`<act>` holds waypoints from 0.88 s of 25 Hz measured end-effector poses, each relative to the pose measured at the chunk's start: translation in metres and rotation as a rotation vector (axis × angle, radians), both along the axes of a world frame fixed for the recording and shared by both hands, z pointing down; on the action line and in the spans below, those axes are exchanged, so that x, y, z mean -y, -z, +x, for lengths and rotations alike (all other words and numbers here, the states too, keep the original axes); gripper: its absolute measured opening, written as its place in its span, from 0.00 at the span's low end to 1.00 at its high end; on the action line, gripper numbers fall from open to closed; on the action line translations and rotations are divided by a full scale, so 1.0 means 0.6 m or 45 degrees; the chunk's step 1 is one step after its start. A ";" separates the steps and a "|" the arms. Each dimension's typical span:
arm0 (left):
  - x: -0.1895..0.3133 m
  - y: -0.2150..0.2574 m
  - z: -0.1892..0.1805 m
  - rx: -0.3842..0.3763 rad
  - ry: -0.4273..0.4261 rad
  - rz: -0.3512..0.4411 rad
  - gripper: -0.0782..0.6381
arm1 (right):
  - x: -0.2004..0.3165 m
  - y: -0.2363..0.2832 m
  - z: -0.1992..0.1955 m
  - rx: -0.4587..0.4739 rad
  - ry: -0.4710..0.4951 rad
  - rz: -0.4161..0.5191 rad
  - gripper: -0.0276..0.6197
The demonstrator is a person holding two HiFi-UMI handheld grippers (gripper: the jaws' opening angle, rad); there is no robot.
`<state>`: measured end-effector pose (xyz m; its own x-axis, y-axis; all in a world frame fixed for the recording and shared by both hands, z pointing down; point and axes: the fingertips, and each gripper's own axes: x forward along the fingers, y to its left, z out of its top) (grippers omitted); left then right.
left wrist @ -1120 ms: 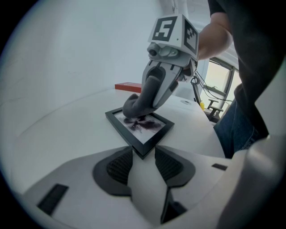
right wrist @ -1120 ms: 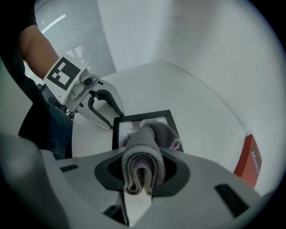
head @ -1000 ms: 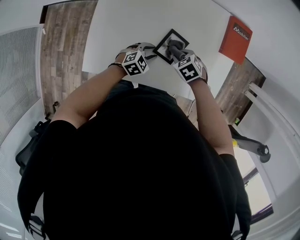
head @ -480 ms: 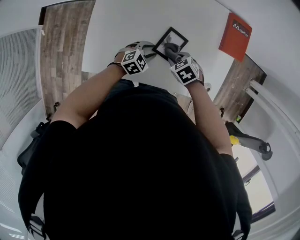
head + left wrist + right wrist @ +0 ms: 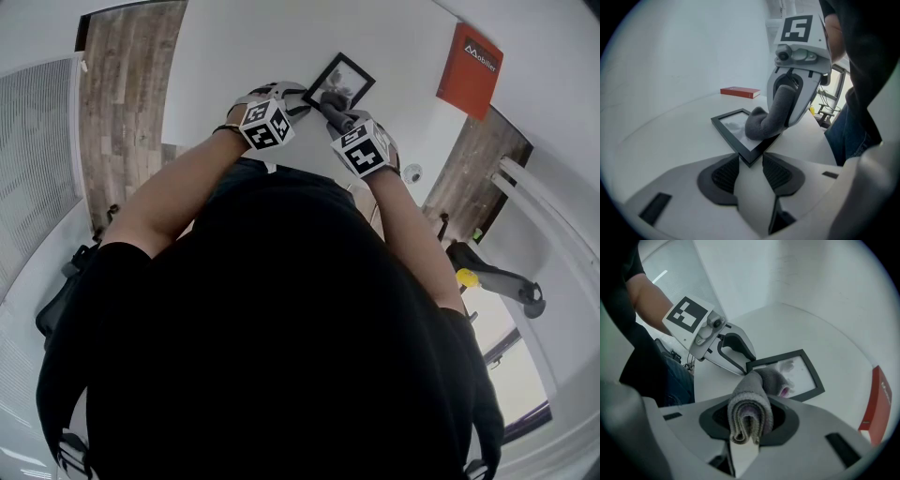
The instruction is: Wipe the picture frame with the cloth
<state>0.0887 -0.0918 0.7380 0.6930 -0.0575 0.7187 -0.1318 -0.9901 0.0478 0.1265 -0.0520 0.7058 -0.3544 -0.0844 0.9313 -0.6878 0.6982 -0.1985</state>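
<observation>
A black picture frame [image 5: 345, 77] lies flat on the white table [image 5: 234, 56]. My left gripper [image 5: 298, 99] is at its near corner. In the left gripper view that corner [image 5: 749, 158] sits pinched between the two dark pads of the left gripper [image 5: 750, 173]. My right gripper [image 5: 337, 111] is shut on a folded grey cloth [image 5: 750, 411]. The cloth's free end [image 5: 764, 123] presses on the frame's glass [image 5: 806, 373] near the held corner. From the right gripper view, the left gripper [image 5: 740, 359] reaches the frame's left corner.
A red book [image 5: 469, 61] lies on the table beyond the frame, also seen as the red book [image 5: 739, 92] and the red book [image 5: 876, 404]. The person's dark torso fills the lower head view. Wood-look floor and a chair lie beside the table.
The right gripper has slid the cloth across the glass toward the left gripper's corner, uncovering more of the frame. The left gripper and the frame have stayed put.
</observation>
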 end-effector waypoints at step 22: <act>0.002 -0.001 -0.001 -0.001 0.004 -0.001 0.34 | -0.014 0.002 -0.014 -0.008 0.103 0.087 0.20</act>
<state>0.0879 -0.0932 0.7384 0.6934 -0.0593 0.7181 -0.1349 -0.9897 0.0486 0.1178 -0.0435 0.7044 -0.3570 -0.1189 0.9265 -0.6297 0.7633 -0.1446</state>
